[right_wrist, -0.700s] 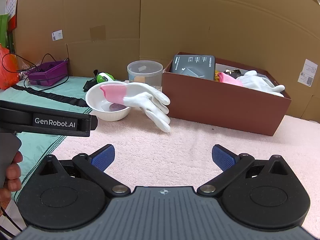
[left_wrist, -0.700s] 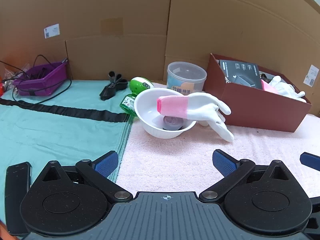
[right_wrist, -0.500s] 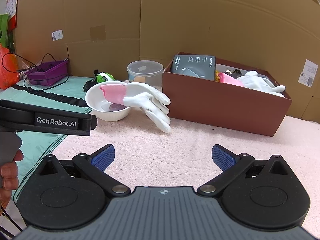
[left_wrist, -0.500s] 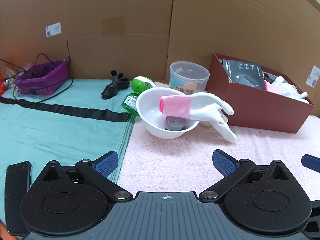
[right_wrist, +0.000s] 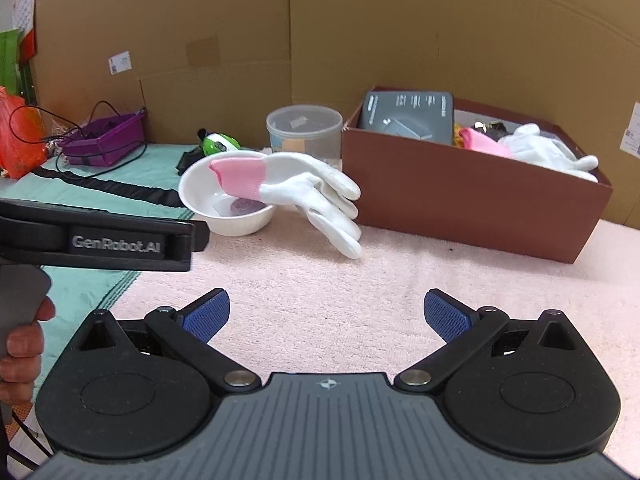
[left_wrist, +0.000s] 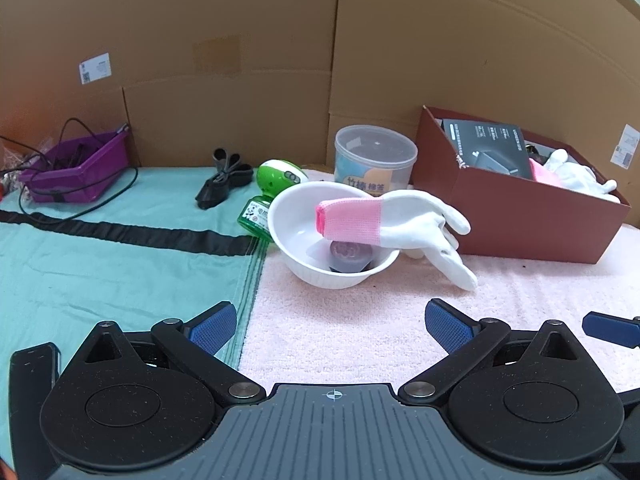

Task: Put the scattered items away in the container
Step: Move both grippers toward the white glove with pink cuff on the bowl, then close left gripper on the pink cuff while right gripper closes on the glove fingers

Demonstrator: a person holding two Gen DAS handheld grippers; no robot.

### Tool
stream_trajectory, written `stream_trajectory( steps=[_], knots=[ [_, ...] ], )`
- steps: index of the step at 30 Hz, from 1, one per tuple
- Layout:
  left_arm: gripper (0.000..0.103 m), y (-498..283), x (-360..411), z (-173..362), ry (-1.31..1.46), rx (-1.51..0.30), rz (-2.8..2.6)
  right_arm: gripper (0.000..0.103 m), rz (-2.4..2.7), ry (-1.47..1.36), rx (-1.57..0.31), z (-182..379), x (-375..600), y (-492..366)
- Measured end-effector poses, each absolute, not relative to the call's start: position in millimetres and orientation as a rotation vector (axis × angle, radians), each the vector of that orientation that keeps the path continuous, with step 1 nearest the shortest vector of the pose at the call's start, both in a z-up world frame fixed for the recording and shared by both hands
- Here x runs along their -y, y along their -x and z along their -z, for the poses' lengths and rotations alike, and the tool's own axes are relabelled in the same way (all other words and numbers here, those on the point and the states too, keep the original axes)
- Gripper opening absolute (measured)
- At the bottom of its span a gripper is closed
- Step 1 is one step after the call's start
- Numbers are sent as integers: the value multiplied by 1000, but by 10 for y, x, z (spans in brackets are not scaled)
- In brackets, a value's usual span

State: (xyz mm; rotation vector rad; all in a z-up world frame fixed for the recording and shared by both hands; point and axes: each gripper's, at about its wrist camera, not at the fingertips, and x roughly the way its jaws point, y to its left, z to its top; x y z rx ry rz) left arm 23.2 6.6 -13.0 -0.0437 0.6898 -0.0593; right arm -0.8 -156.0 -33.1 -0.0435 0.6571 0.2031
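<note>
Two grippers, left gripper (left_wrist: 328, 320) and right gripper (right_wrist: 326, 312), jaws spread wide, nothing held, low over pink towel (right_wrist: 360, 280); white glove with pink cuff (left_wrist: 396, 224) draped over rim of white bowl (left_wrist: 296, 216), fingertips on towel, just beside brown box (right_wrist: 460, 196) holding a second glove (right_wrist: 536, 148)

Left gripper (left_wrist: 331, 324), seen along its own fingers: blue-padded fingertips (left_wrist: 212, 325) spread wide, nothing between them, held low and level. Right gripper (right_wrist: 326, 314): jaws likewise parted and empty, pads (right_wrist: 446, 317) facing inward. In the right wrist view the left gripper's black body extends in from the left edge, gripped by the person's left hand (right_wrist: 20, 354)
</note>
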Motion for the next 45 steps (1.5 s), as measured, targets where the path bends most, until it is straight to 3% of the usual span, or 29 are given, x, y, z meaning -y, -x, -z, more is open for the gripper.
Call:
stream_trajectory(
  steps=[11, 26, 39, 43, 45],
  knots=[
    [103, -454, -185, 218, 77, -721, 59, 103, -289, 56, -564, 412, 1473, -162],
    [103, -848, -149, 181, 15, -681, 134, 103, -273, 58, -615, 553, 1448, -677],
    [81, -1358, -65, 231, 40, -720, 242, 101, -294, 63, -604, 631, 1499, -1023],
    [77, -1459, -100, 304, 71, -749, 253, 88, -302, 56, -614, 669, 1507, -1110],
    [68, -1512, -122, 331, 95, -766, 268, 80, -305, 52, -625, 693, 1506, -1157]
  ],
)
